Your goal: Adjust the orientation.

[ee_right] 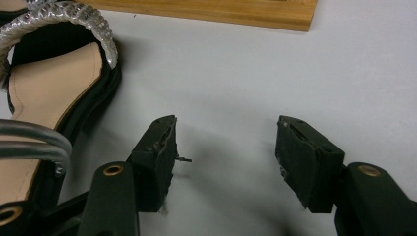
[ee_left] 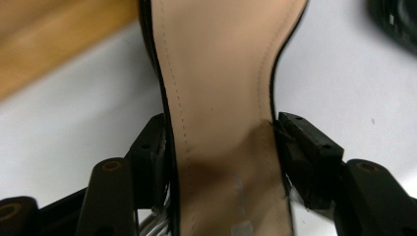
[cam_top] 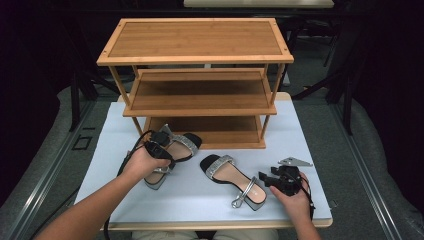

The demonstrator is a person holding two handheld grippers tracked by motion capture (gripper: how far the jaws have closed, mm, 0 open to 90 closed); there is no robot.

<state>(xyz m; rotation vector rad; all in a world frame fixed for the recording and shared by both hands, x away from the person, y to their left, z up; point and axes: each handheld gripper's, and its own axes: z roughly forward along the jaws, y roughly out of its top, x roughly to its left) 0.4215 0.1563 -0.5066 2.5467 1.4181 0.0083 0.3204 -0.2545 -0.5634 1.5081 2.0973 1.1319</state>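
We see a three-tier wooden shoe rack (cam_top: 195,75) at the back of the pale tabletop (cam_top: 300,135). Top, middle and bottom shelves all bare wood, no shoes in it.

Left tongs (cam_top: 161,148) sit over the left sandal (cam_top: 170,155), which lies on the tabletop just in front of the rack's bottom shelf, toe end with sparkly strap pointing toward the rack. In the left gripper view the jaws straddle the narrow waist of the tan insole (ee_left: 221,123), one pad (ee_left: 157,157) against each edge of the sole, so we call it gripped across its width. Sandal looks still resting on the tabletop, hard to tell for sure.

Right sandal (cam_top: 232,179) lies flat mid-tabletop, apart from the left one, heel with silver ankle strap toward the person.

Right tongs (cam_top: 270,179) rest low near that heel, just beside it, not touching. In the right gripper view (ee_right: 226,157) the jaws stand apart with only bare tabletop between them; sandal off to the left of that view.
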